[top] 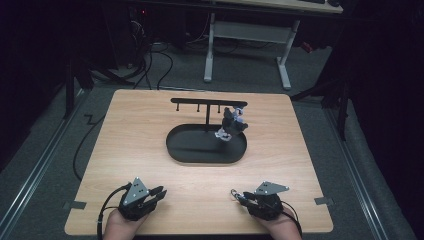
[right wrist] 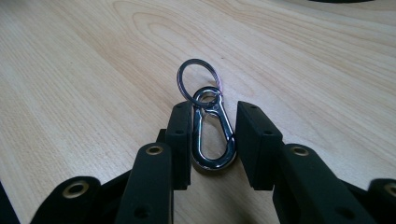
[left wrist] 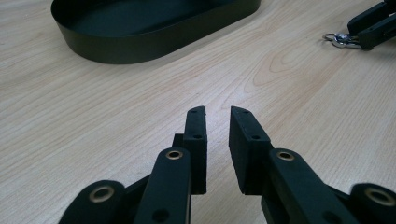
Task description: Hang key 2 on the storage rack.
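A silver snap clip with a key ring on its end sits between the black jaws of my right gripper. Both pads touch its sides, so the gripper is shut on it, low over the wooden table. From above, the right gripper rests near the front right edge with the ring poking out to the left. My left gripper lies near the front left edge. Its jaws stand a narrow gap apart with nothing between them. It faces the clip held in the right gripper.
A black oval tray sits at the table's middle, its wall ahead of the left gripper. A black hook rack rises from the tray. A small toy keychain hangs from its right end. A white desk frame stands on the floor behind.
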### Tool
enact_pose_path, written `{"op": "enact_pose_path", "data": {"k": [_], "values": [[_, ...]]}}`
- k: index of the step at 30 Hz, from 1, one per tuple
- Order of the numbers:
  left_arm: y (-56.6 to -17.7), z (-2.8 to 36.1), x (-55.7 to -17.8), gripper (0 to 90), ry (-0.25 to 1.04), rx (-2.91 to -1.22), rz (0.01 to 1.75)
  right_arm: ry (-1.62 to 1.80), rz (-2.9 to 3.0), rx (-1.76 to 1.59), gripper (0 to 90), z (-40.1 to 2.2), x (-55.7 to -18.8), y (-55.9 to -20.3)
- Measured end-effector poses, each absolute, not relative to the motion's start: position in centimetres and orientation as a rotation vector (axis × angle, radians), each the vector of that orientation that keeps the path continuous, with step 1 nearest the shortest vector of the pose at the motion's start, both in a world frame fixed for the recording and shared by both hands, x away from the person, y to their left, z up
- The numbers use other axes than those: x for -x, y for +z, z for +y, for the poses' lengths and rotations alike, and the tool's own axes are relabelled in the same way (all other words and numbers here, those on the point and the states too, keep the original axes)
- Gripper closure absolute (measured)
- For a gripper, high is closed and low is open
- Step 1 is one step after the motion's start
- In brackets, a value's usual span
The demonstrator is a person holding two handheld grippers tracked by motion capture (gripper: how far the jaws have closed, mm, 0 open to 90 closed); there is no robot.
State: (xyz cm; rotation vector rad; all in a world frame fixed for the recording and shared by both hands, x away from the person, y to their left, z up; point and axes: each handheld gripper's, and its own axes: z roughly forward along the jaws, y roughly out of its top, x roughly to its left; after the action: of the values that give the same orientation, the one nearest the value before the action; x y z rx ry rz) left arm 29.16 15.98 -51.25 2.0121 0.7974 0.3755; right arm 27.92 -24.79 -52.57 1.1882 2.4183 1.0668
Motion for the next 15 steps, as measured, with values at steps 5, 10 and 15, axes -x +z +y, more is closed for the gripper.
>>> {"op": "enact_pose_path", "data": {"k": [5,10,15], "values": [[-51.29,15.88,-29.2,77.2,0.371,-2.013,0.792,1.036,2.439,-1.135,68.3,-24.27,-27.77,-52.47],[-51.29,15.92,-29.21,77.2,0.368,-2.011,0.79,1.0,2.437,-1.097,68.5,-23.91,-27.6,-52.42],[-51.25,16.04,-29.21,77.2,0.365,-2.009,0.788,0.986,2.432,-1.086,68.7,-23.81,-27.55,-52.4]]}}
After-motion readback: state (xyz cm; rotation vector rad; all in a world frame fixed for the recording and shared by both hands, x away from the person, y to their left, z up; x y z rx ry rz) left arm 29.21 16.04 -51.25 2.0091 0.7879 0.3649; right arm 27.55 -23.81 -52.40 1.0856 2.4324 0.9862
